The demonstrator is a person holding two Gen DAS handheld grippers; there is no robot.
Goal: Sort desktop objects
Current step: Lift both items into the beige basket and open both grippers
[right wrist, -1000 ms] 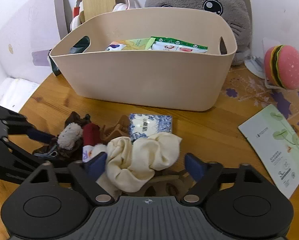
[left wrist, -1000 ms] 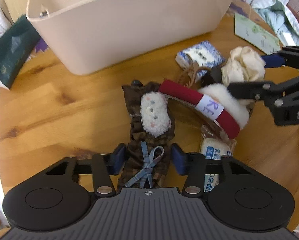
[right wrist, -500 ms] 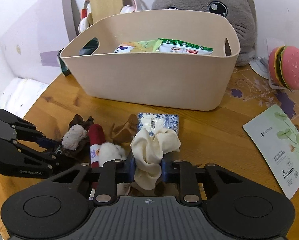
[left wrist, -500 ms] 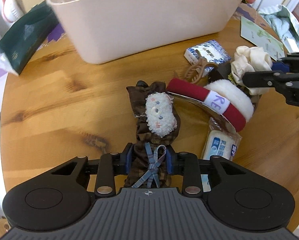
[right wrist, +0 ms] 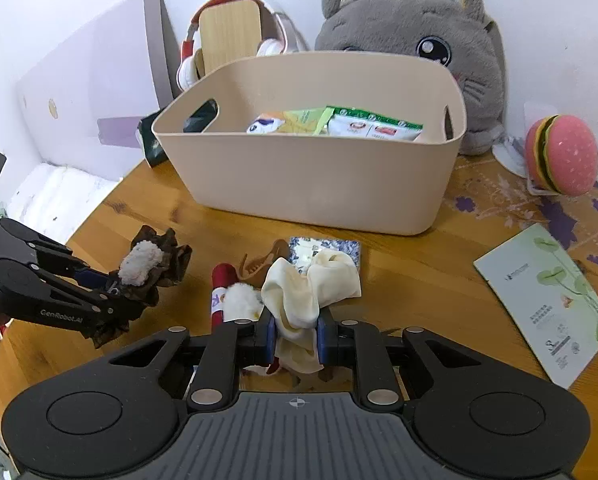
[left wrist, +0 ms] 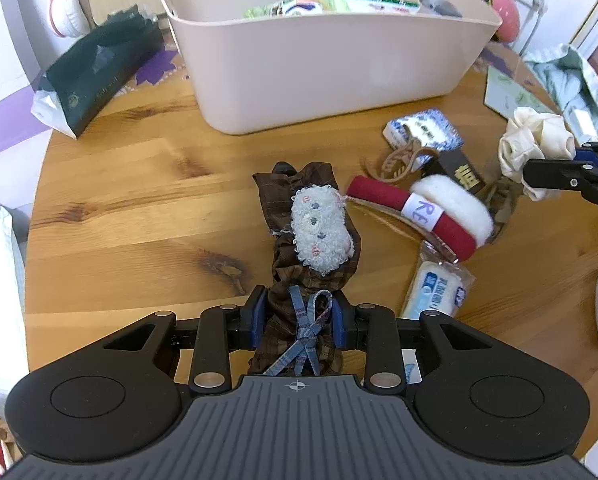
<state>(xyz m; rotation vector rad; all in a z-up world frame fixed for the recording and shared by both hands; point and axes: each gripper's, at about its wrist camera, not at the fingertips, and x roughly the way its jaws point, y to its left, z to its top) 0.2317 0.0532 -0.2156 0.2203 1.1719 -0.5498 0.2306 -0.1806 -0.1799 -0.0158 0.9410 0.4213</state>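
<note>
left gripper (left wrist: 297,317) closed on brown scrunchie (left wrist: 305,240) — lifted | right gripper (right wrist: 297,340) closed on cream scrunchie (right wrist: 311,288)

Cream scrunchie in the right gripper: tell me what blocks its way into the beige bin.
Nothing visible does. The right gripper is shut on the cream scrunchie; only the beige bin's near wall rises ahead, above a blue-patterned packet.

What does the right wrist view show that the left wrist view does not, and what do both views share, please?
Only the right wrist view shows the grey cat plush and the headphones behind the bin.

Only the left wrist view shows the white snack packet and the dark green pouch.

Both show the beige bin, the left gripper shut on the brown plaid scrunchie, the right gripper shut on the cream scrunchie, and the red headband.
</note>
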